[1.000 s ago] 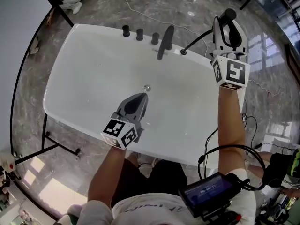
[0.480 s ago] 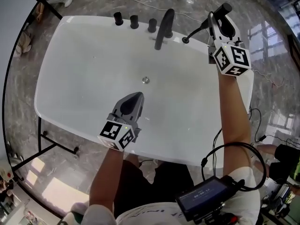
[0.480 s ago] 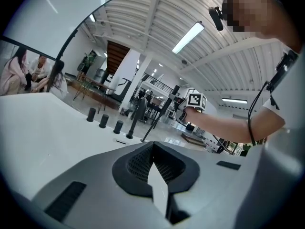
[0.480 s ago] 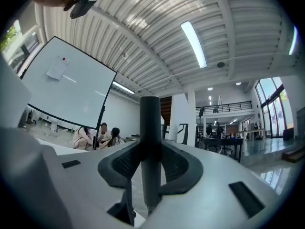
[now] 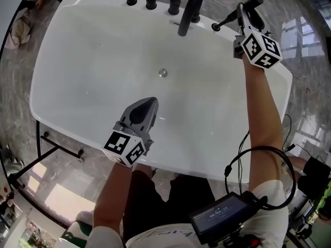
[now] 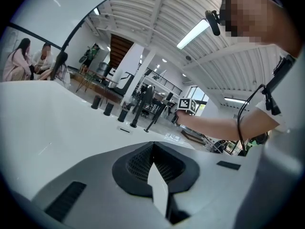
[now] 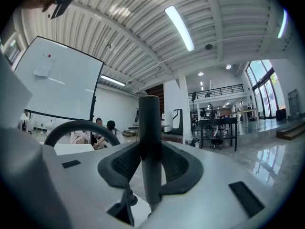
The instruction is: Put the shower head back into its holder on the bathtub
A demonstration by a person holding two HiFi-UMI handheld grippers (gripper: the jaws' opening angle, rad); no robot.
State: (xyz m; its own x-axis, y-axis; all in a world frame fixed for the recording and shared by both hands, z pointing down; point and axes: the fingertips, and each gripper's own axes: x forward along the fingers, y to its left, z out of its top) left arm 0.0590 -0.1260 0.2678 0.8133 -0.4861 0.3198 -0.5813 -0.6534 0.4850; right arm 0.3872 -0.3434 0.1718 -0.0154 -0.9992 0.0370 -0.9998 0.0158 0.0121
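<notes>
Slim black wand-shaped shower head (image 5: 254, 2) grasped in right gripper (image 5: 246, 10) at glossy white bathtub's (image 5: 77, 66) far right corner, left gripper (image 5: 150, 104) clenched empty over near edge.

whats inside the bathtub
Only a small round drain shows on the white floor of the bathtub. The left gripper hangs over the near part and covers the floor beneath it, so that patch cannot be checked.
</notes>
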